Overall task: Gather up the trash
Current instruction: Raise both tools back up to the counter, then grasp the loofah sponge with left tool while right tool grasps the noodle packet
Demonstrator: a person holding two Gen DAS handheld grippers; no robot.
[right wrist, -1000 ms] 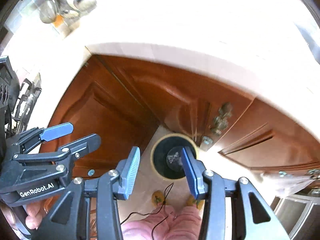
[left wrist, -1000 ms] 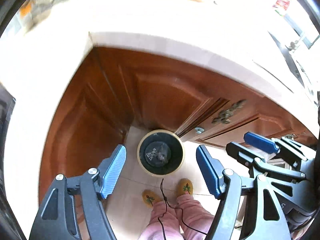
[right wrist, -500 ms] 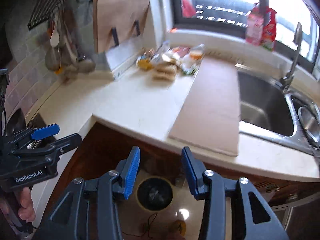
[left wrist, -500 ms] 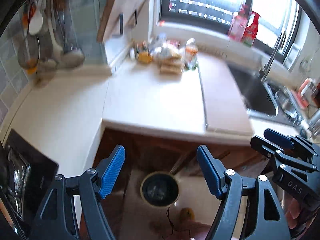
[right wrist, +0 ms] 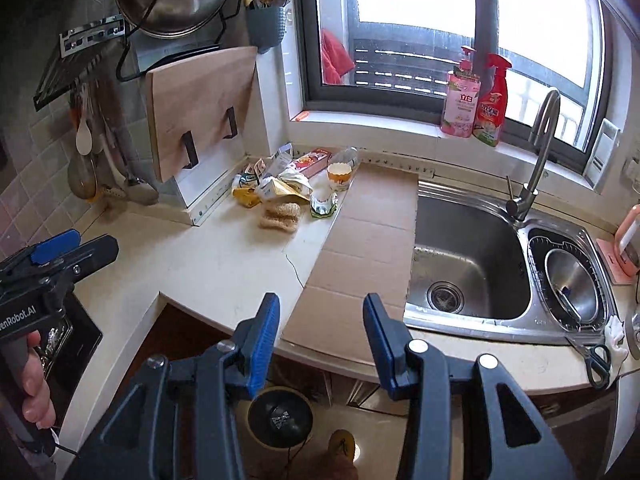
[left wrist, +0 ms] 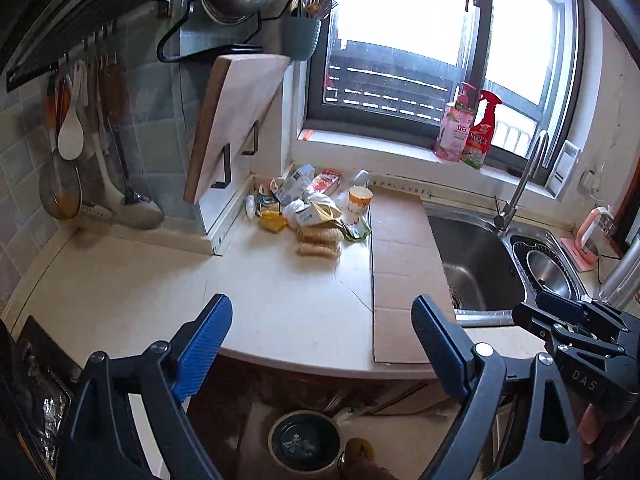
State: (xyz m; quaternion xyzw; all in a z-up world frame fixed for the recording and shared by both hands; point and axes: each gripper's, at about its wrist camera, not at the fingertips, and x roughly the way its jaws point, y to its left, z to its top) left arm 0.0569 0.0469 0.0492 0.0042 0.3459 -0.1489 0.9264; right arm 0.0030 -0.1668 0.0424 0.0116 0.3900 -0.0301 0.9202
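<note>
A heap of trash, with wrappers, small cartons and a paper cup, lies at the back of the pale counter under the window. A round bin with a dark liner stands on the floor below the counter edge. My left gripper hovers above the counter's front edge, jaws opening, nothing between them. My right gripper is open too, empty, over the cardboard sheet's near end. Both are well short of the heap.
A cardboard sheet lies beside a steel sink with a tall tap. A cutting board leans at the back left; utensils hang on the tiled wall. Scissors lie at the right. A hob edge is at the left.
Both grippers rose from low by the floor bin and cabinet doors to above the counter and tilted upward, bringing the trash heap and window into view. The left jaws spread wider.
</note>
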